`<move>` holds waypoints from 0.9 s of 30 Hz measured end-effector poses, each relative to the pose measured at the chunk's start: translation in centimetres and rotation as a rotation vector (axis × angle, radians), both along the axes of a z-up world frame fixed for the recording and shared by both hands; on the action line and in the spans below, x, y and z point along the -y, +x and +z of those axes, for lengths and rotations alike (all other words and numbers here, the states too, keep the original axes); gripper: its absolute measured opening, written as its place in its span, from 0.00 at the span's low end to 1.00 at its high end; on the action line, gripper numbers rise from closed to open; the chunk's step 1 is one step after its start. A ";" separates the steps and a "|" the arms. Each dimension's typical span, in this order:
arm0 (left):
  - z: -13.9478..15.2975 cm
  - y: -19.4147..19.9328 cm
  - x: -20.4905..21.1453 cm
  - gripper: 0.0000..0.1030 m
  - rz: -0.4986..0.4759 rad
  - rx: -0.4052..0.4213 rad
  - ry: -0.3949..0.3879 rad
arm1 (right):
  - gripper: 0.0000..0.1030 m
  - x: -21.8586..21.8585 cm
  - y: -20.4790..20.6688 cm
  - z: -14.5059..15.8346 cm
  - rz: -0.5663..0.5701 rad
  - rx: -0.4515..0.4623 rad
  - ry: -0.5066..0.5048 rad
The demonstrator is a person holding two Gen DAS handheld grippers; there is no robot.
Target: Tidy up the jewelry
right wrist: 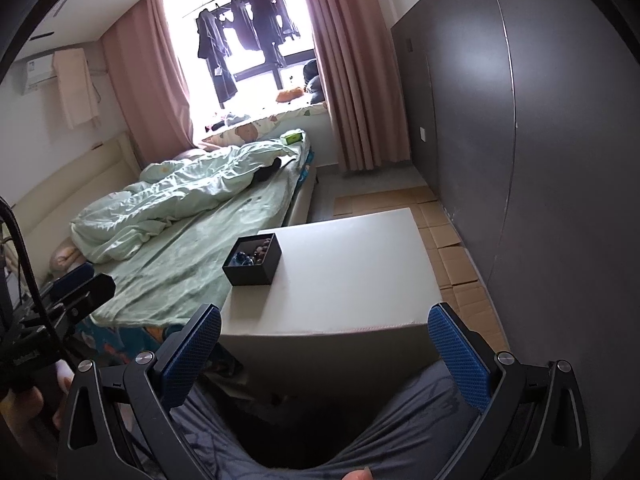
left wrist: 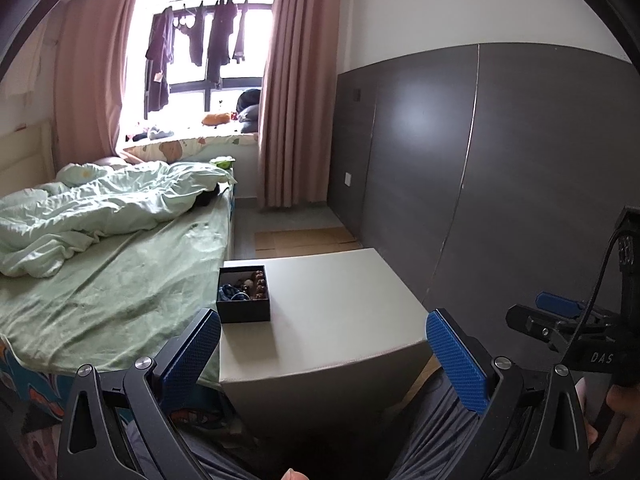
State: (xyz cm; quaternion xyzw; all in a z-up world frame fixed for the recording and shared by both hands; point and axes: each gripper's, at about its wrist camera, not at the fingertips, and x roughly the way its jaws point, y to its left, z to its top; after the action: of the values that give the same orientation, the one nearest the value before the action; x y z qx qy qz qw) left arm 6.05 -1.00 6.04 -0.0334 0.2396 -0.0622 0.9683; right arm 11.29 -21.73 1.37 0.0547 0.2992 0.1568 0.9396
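Black box (left wrist: 244, 294) sits at the worktop's (left wrist: 340, 308) far-left corner; jewelry (left wrist: 248, 286) looks stowed. Left tongs (left wrist: 324, 338) and right tongs (right wrist: 324, 334) are apart, empty, clear.

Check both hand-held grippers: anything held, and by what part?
Nothing held. Left hand-held gripper and right hand-held gripper are open and empty; the beads remain in the black box on the table.

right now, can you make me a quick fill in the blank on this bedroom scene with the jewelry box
1. The black jewelry box sits on the white ____.
2. The box has no lid on, so it is ____.
3. The left gripper and right gripper each have fingers spread wide, holding ____.
4. The box stands at the table edge nearest the ____.

Missing words: table; open; nothing; bed
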 end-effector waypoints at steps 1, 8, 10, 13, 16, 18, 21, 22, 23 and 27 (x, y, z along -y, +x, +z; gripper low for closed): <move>0.0 0.1 0.0 1.00 0.002 -0.001 -0.001 | 1.00 0.0 0.0 -0.1 0.002 -0.003 0.002; -0.2 0.2 0.0 1.00 0.009 -0.008 0.011 | 1.00 -0.1 -0.3 -0.3 0.011 -0.011 -0.001; -0.2 0.3 0.0 1.00 0.009 -0.008 0.007 | 1.00 -0.1 -0.3 -0.3 0.012 -0.010 0.000; -0.2 0.0 0.0 1.00 0.007 -0.006 0.008 | 1.00 -0.1 -0.1 -0.3 0.007 -0.009 -0.002; -0.3 -0.1 0.1 1.00 0.007 -0.008 0.010 | 1.00 -0.1 -0.2 -0.3 0.006 -0.007 0.000; -0.3 -0.1 0.1 1.00 0.008 -0.007 0.011 | 1.00 0.0 -0.1 -0.3 0.002 -0.011 -0.002; -0.3 -0.1 0.1 1.00 0.011 -0.007 0.009 | 1.00 0.1 0.0 0.0 0.002 -0.013 0.008; -0.3 -0.1 0.1 1.00 0.013 -0.008 0.006 | 1.00 0.1 -0.1 0.1 0.006 -0.008 0.011; -0.3 -0.1 0.0 1.00 0.015 -0.008 0.003 | 1.00 0.1 -0.1 0.2 0.009 -0.003 0.013; -0.2 -0.2 -0.1 1.00 0.017 -0.009 -0.002 | 1.00 0.0 -0.1 0.3 0.015 0.003 0.015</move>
State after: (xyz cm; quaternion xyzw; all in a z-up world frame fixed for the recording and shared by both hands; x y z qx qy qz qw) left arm 5.87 -0.87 5.83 -0.0368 0.2435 -0.0540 0.9677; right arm 11.17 -21.70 1.68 0.0592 0.2973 0.1660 0.9384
